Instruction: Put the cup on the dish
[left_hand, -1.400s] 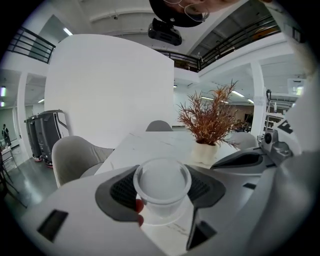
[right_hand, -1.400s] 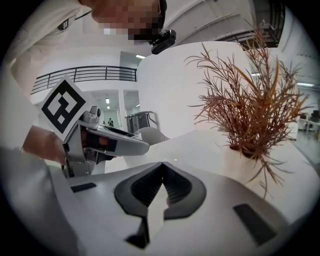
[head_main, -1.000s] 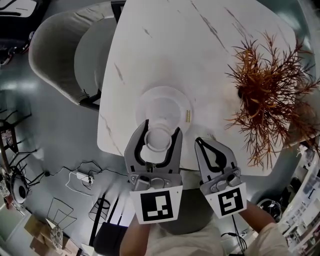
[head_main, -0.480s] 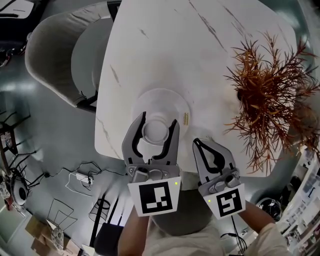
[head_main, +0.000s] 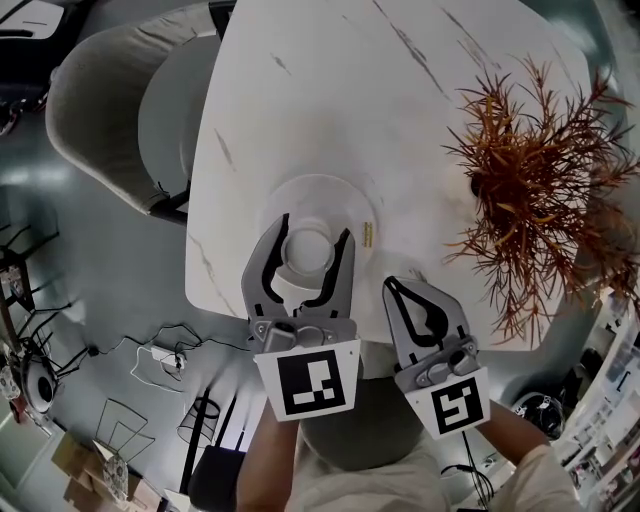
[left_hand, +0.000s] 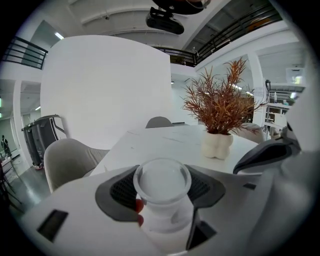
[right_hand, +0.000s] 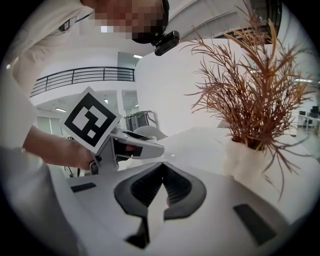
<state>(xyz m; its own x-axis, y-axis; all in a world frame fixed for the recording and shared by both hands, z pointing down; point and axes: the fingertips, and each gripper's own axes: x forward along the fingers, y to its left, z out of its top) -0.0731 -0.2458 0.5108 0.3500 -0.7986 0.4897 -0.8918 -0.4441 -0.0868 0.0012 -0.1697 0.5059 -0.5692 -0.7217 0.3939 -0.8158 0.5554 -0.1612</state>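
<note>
In the head view, the left gripper (head_main: 311, 232) reaches over the near edge of the white table (head_main: 350, 90), its jaws clasping the clear cup (head_main: 308, 250) from both sides. The cup sits over the near part of the round dish (head_main: 335, 195); whether its base touches the dish cannot be told. The right gripper (head_main: 398, 288) hangs just beside it at the table's edge, jaws pressed together with nothing between them. A rust-coloured plant (head_main: 540, 190) stands on the table's right side, and a grey chair (head_main: 110, 110) stands off its left side. In the left gripper view, the cup fills the gap between the two dark pads (left_hand: 122, 190), rim up and upright, with both pads against its wall. Beyond it the plant rises from a white vase (left_hand: 216, 145). In the right gripper view, the jaws meet at their tips and hold nothing. The left gripper's marker cube (right_hand: 90, 122) shows at left, and the plant stands close at right.
</note>
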